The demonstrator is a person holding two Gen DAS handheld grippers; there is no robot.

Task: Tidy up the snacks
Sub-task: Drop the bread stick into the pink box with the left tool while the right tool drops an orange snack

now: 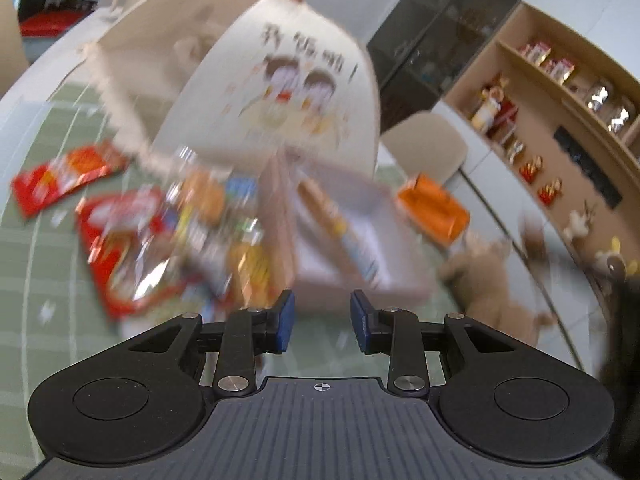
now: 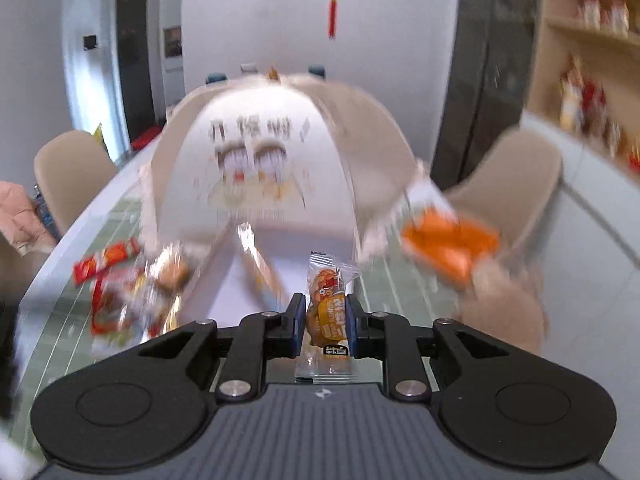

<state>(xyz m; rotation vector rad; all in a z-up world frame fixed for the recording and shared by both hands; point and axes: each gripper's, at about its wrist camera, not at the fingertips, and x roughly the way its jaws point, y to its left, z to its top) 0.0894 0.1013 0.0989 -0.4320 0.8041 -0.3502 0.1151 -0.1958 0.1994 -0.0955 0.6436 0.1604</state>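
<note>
My right gripper (image 2: 321, 325) has its fingers pinching a small clear-wrapped snack packet (image 2: 326, 300) upright between the pads, while the left gripper (image 1: 322, 326) holds its fingers spread with nothing between them — so I judge the step in hand is carrying one picked snack to its place. Just ahead of the right fingers sits the open white box (image 2: 256, 272) with its raised lid, loose red and orange packets (image 2: 116, 292) on the desk to its left. Next I'd bring the packet over the box's interior and release it — blur hides its compartments.
</note>
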